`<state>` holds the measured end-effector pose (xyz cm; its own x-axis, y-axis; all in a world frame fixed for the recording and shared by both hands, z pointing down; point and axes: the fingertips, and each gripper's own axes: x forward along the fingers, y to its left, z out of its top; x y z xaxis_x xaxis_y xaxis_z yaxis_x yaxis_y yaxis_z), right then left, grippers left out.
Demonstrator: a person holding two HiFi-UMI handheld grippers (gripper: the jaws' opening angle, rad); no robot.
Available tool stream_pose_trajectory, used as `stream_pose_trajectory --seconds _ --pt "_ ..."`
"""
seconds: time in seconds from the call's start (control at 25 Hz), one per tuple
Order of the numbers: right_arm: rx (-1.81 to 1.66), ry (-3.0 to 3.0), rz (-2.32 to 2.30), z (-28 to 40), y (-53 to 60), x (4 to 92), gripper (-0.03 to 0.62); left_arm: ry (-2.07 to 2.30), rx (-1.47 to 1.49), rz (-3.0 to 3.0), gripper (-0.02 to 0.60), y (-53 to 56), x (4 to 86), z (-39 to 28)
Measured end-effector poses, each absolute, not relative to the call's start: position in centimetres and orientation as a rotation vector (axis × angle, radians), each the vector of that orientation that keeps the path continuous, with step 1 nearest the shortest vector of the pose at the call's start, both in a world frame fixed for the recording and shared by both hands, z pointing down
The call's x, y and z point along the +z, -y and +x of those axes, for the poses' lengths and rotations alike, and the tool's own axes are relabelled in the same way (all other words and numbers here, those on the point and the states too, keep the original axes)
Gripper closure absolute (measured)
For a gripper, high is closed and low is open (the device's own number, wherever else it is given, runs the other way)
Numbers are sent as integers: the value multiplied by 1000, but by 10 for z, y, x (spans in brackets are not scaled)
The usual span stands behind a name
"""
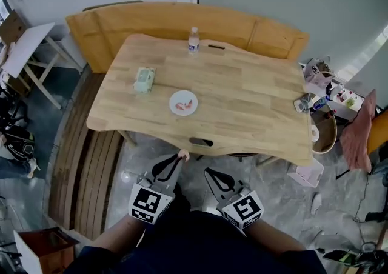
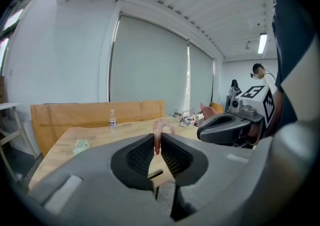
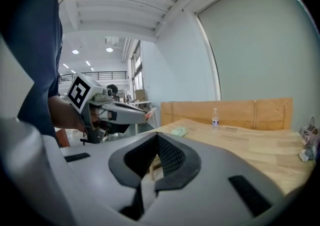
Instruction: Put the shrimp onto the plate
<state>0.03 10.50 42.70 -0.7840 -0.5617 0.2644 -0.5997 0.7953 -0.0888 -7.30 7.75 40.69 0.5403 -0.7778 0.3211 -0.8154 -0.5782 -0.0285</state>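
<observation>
Straight line from the near edge of the table [image 1: 254, 109] to the plate [image 1: 183, 102] was bare wood. Left gripper [image 1: 180, 156] and right gripper [image 1: 208, 172] hung off the table, just short of that edge. Dark oblong [image 1: 201, 142] sat at the near edge, just right of that line. Green packet [image 1: 144, 79] lay left of the plate, apart from it. Bottle [image 1: 193, 40] and black bar [image 1: 216, 46] stood at the far edge, well behind. Right half of the top was bare up to the clutter [image 1: 321, 85] by the right edge. Bench [image 1: 97, 30] wrapped the far and left sides.
</observation>
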Motion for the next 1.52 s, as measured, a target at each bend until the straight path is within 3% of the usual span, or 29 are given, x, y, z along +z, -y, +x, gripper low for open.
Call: stream_pose_trajectory --seconds 0.6,1.52 --pt "240 2736 1087 -63 -10 417 585 1239 486 2714 535 22 414 -135" --pt "284 2788 943 -38 76 428 584 1337 611 2588 535 125 478 -122"
